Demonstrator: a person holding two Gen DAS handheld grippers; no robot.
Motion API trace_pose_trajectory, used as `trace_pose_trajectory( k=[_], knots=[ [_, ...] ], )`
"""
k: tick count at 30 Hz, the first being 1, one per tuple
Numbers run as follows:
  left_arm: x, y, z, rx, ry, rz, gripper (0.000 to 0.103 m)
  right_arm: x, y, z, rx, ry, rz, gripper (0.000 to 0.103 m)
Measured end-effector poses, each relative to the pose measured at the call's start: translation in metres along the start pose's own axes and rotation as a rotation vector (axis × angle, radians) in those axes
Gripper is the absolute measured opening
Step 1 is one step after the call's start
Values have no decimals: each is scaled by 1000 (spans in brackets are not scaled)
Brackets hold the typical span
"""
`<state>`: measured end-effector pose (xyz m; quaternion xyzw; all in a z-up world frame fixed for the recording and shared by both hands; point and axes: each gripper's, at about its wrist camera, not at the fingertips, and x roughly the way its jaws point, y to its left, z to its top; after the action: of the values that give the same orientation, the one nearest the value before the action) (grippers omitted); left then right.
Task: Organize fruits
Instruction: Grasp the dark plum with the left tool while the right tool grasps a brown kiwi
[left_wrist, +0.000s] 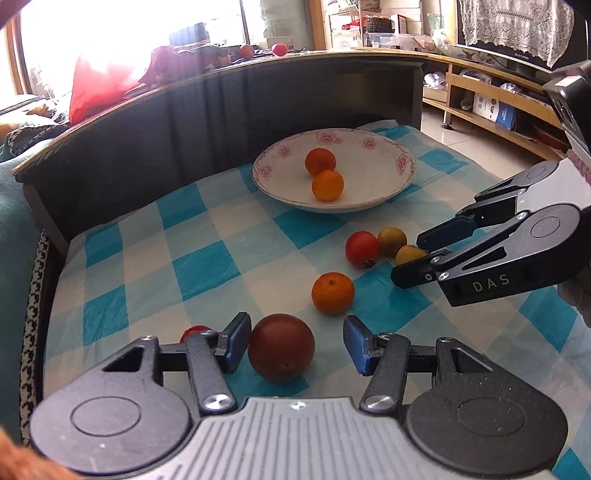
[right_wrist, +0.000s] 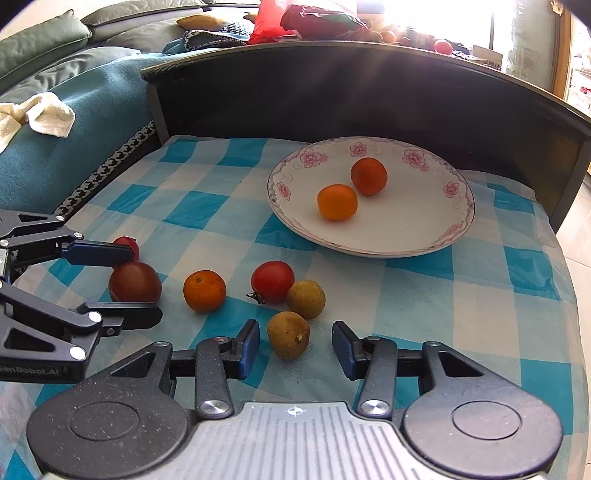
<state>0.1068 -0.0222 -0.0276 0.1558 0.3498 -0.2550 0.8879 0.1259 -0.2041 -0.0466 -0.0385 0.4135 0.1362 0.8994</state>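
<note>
Nearest the left wrist camera, the left gripper (left_wrist: 295, 345) stands apart around a dark red fruit (left_wrist: 281, 346), left pad touching or nearly so, right pad clear. Open checkered cloth (left_wrist: 155, 258) stretches toward 11 o'clock; a dark board (left_wrist: 221, 122) walls the far edge. At 12 o'clock the plate (left_wrist: 369, 203) holds two oranges. Right gripper (right_wrist: 295, 345) brackets a yellow-green fruit (right_wrist: 288, 334), gaps both sides.

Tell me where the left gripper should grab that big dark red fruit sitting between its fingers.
Grip the dark red fruit across its widest middle, coming from the near side as the left gripper already points. It is round and sits loose on the checked cloth, so pads level with its middle probably will not squeeze it out.
</note>
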Motion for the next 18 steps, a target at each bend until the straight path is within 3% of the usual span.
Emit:
trace_pose_trajectory(
  k=[7,9,11,12,16,18],
  knots=[
    [5,0,-1,-16,8,38,62,0,2,-1,-6,-5,-4,39],
    [-1,-1,1,-14,-3,11,62,0,3,-2,-17,-7,-12,30],
    [-4,-3,1,-21,-9,-2,60,0,4,-1,-23,-5,-13,27],
    [-6,-4,2,-25,-12,-9,59,1,4,-1,-27,-5,-13,19],
    [-6,-5,2,-13,-21,-15,58,-1,7,-1,-47,2,-13,19],
    [0,-3,0,-10,-6,5,66,-1,7,-1,-50,1,-14,19]
  ],
)
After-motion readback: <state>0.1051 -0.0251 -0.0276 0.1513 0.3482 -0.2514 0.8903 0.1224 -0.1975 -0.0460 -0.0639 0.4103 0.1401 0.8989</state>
